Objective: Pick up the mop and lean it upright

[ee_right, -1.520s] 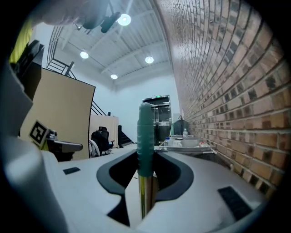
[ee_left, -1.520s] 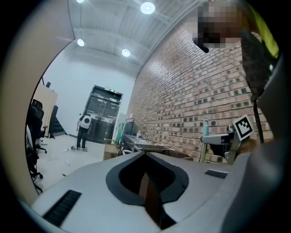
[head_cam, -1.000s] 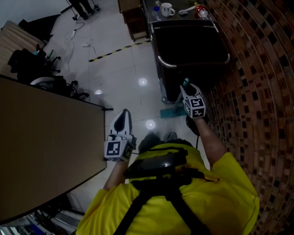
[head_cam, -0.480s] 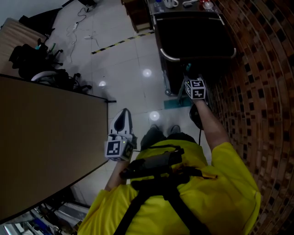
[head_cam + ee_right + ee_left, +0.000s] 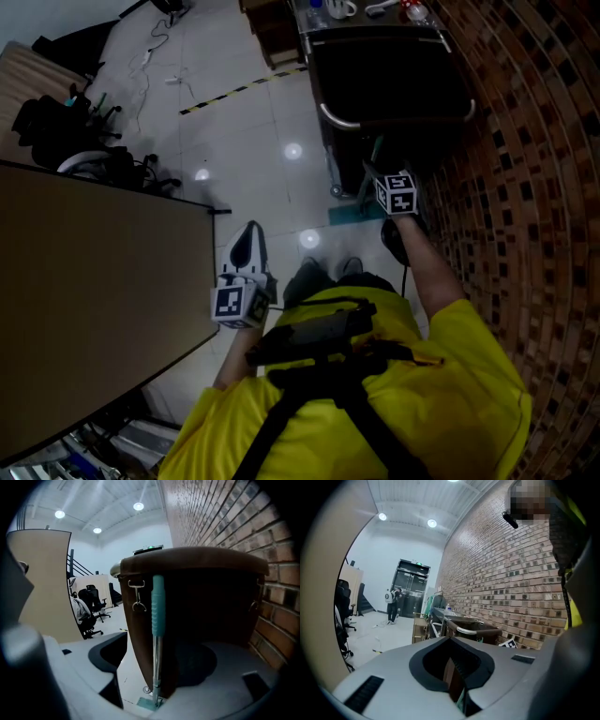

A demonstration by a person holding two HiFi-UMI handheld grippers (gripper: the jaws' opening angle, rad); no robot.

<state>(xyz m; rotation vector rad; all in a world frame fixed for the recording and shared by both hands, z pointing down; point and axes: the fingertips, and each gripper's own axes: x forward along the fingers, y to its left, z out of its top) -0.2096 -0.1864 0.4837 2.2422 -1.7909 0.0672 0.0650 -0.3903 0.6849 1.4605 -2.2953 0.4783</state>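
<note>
Just beside the brick wall (image 5: 525, 187) on the right, the mop (image 5: 158, 606) stood almost upright. Its teal grip leaned against the near side of a dark cart (image 5: 394, 84), and its teal head (image 5: 345, 214) lay flat on the pale tiled floor (image 5: 253, 141). The right gripper (image 5: 380, 176) was at the handle with its jaws opening; they stood wide apart on either side of the metal shaft, their pads not pressing on it. The left gripper (image 5: 251, 234) hung nearer and to the left, well apart from the mop. Its jaws were drawn together on nothing, close to the edge of a brown table (image 5: 94, 281). The person working both tools wore a yellow shirt (image 5: 450, 394). Another person (image 5: 392, 604) stood by the dark doors at the far end of the room.
</note>
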